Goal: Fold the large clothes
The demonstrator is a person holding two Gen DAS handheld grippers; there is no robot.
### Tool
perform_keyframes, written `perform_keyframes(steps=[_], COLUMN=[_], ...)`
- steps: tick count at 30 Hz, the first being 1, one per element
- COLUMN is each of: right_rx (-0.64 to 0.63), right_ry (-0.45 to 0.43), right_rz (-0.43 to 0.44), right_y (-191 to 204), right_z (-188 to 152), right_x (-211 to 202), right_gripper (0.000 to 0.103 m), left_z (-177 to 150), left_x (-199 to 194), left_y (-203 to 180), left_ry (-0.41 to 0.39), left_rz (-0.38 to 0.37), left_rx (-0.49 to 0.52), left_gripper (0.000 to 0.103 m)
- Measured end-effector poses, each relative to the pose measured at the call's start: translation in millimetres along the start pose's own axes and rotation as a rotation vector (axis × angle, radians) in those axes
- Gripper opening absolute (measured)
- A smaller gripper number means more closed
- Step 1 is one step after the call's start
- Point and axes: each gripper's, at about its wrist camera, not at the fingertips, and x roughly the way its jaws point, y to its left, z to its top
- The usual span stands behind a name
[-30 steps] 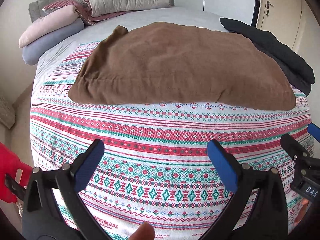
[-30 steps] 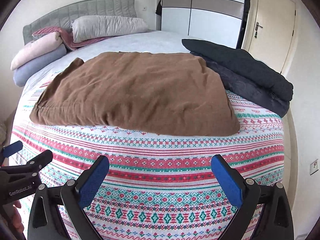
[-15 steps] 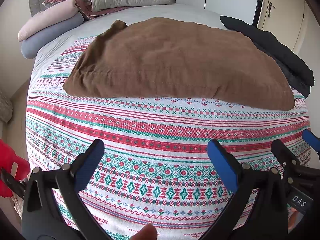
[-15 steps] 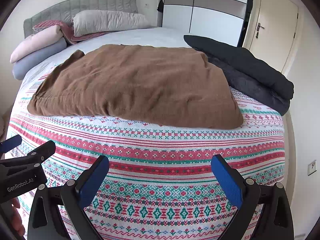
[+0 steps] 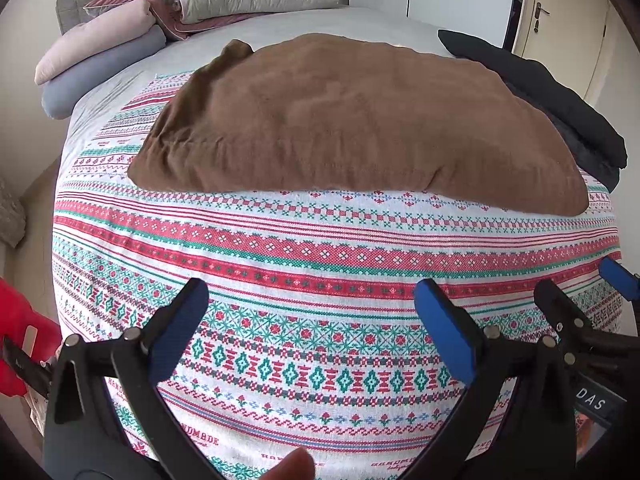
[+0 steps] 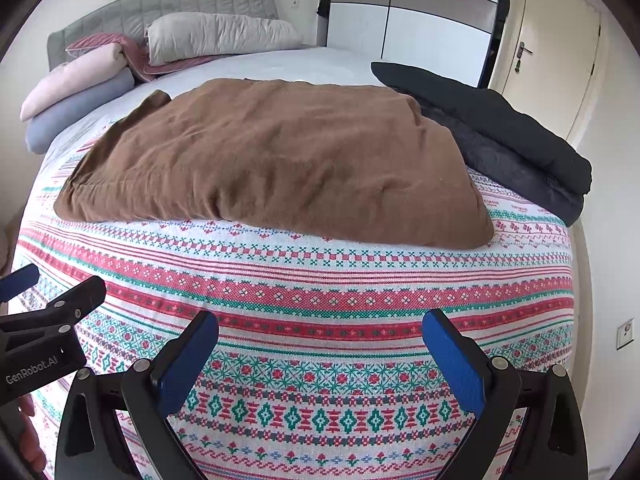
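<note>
We hold the left tongs [image 5: 312,320] and right tongs [image 6: 320,352] wide open and empty, short of the brown garment [image 6: 272,160] lying mid-bed [image 6: 320,288]. Soft, thick, probably heavy; we would grip its near corners.

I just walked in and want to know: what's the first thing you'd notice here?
A big brown cloth lies folded in the middle of the bed, on a bright red-and-green patterned cover. A black coat lies at its right edge. Both grippers, left and right, hover open over the cover.
</note>
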Motion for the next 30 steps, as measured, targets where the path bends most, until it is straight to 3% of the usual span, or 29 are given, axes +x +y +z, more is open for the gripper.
perform_keyframes(steps=[30], right_rx=[0.01], right_ry=[0.02], right_rz=[-0.006], right_y=[-3.9], right_z=[-1.3], right_x=[5.7], right_gripper=[0.102], left_z=[-0.9], left_x=[-1.3], left_y=[-1.7], left_ry=[-0.003], left_rz=[-0.001], left_rx=[0.006], left_gripper=[0.102])
